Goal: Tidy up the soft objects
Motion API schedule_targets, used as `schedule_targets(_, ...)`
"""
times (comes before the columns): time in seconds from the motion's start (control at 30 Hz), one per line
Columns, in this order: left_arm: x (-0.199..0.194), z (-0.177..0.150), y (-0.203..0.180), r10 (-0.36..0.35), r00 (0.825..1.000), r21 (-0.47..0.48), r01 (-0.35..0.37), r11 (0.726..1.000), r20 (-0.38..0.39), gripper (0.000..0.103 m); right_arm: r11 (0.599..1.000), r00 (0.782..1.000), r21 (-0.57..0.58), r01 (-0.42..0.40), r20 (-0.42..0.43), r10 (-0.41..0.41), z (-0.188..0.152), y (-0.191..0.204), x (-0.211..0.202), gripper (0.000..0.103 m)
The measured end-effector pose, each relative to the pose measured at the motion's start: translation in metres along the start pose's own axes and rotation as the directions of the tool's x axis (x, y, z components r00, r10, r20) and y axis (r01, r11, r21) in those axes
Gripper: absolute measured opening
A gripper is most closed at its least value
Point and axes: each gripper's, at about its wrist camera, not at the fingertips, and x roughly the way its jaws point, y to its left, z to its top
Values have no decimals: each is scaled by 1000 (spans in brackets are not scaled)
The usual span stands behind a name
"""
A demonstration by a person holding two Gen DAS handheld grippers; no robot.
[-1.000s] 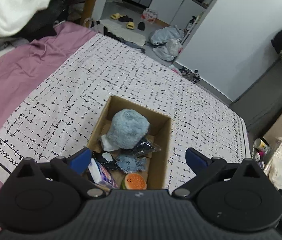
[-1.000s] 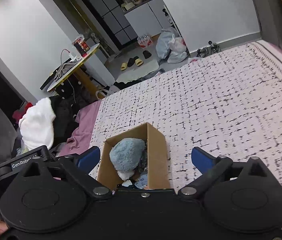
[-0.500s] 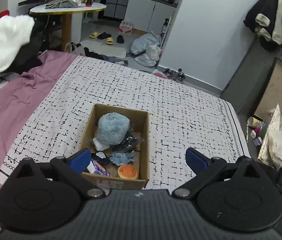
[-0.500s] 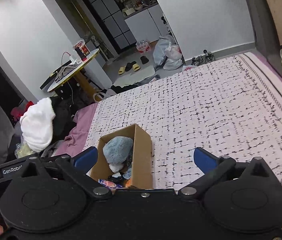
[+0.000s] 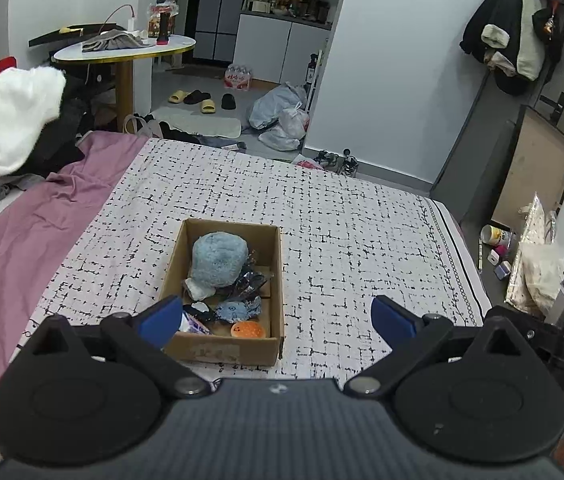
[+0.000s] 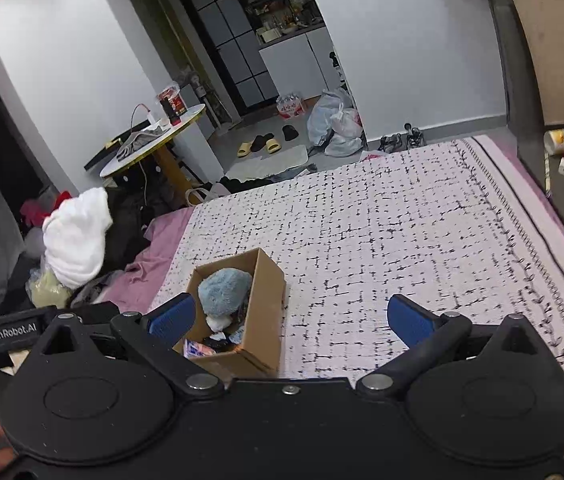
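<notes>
Both grippers have drawn back and risen since the earlier frames, so the cardboard box (image 5: pixel 223 288) looks smaller. Left wrist view: left gripper (image 5: pixel 277 318) spread wide, empty; box near the front edge of the patterned bedspread (image 5: pixel 362 220), holding the blue plush (image 5: pixel 219 262) and an orange toy (image 5: pixel 247 330); open cloth to its right. Right wrist view: right gripper (image 6: pixel 290 316) likewise released, box (image 6: pixel 265 300) lower left, broad bare spread rightward to the bed edge

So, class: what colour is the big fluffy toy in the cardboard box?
Pale blue-grey; the fluffy toy shows best in the left wrist view.
</notes>
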Motion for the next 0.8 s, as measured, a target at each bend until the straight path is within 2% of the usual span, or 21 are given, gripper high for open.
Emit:
schedule_targets(0.37,-29,-21,-5,29,999,42,-30,999,13,103,997,999,-71,25,-34,-27,-10,8,-20,103)
schedule_targets(0.8,-50,-40,-5,41,999,95,-43,995,28,103,994,999,-107,28,-23,-31,-24,18,-43,103)
